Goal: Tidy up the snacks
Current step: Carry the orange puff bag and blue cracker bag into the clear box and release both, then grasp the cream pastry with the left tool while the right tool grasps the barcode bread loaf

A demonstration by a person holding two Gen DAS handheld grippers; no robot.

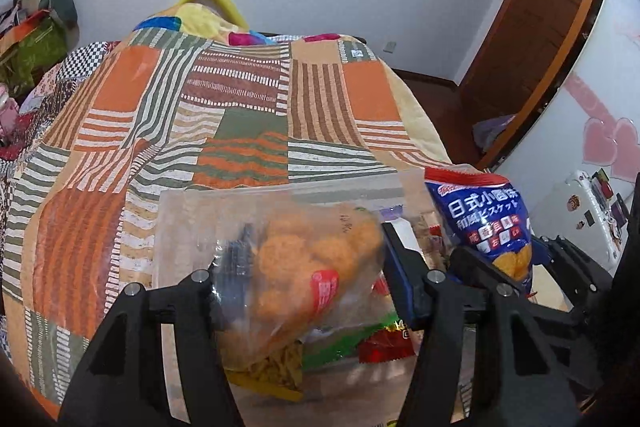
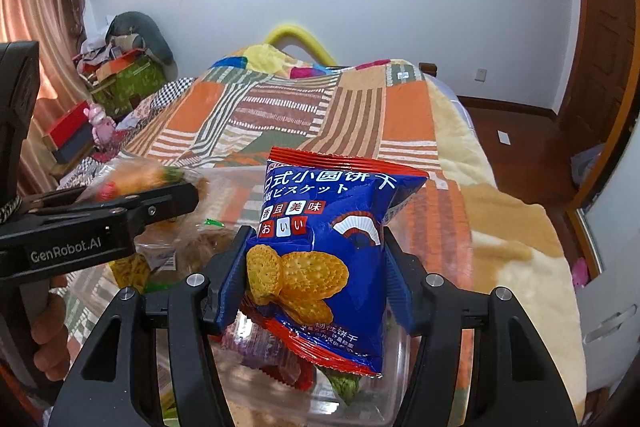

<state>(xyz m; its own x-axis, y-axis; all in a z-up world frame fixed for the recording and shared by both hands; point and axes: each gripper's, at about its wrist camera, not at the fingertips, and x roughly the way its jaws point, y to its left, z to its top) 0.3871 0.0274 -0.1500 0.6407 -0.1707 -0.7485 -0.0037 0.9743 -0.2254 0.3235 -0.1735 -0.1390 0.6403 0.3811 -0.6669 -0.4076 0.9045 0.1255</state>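
Blue biscuit packet (image 2: 320, 251) is pinched upright in the right claw (image 2: 316, 279) above the clear plastic box (image 2: 372, 399). The left claw (image 1: 304, 267) grips a transparent bag of orange snacks (image 1: 304, 259), probably above the same box.

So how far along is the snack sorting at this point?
Partway. Several wrapped snacks already lie in the clear container. In hand: the right gripper holds a blue biscuit packet above it, and the left gripper grips a clear bag of orange puffs. Both still need placing.
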